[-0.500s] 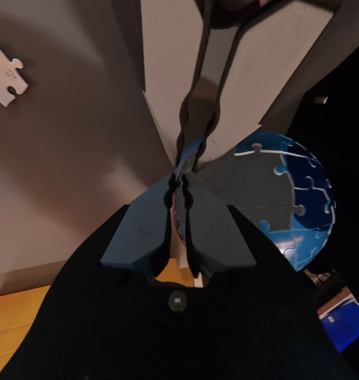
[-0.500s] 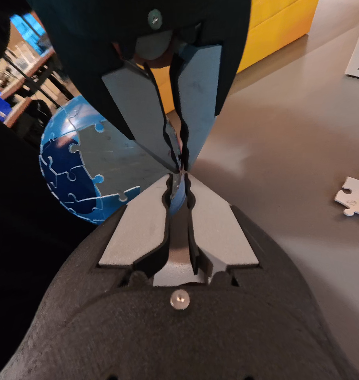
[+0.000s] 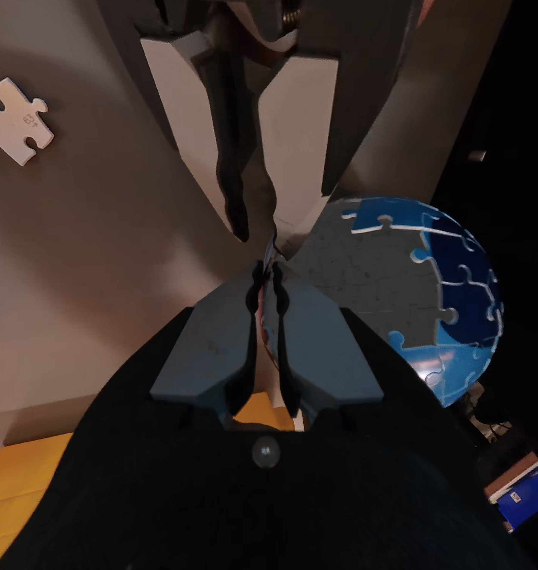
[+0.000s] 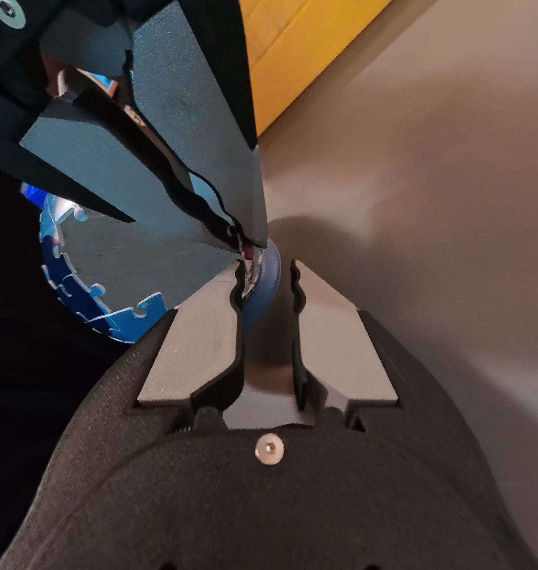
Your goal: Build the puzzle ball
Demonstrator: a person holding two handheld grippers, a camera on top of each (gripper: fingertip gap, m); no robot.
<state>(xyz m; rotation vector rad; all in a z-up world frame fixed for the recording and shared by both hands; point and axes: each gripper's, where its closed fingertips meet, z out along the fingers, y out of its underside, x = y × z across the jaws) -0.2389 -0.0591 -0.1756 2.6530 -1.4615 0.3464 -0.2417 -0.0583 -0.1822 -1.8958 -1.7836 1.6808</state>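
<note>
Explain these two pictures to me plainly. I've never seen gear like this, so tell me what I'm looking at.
There is no robot here. A person holds a two-fingered grasping tool in each hand, and each tool carries a camera looking along its fingers.

The left wrist view shows the left tool, blue-grey fingers shut on the rim of a half-built puzzle ball, a blue shell with a grey inside. The pale-fingered tool opposite it is the right one.

The right wrist view shows the right tool with its fingers spread open around the same rim, gripping nothing.

On the grey table lies a loose white puzzle piece, and a yellow box stands near its edge.
</note>
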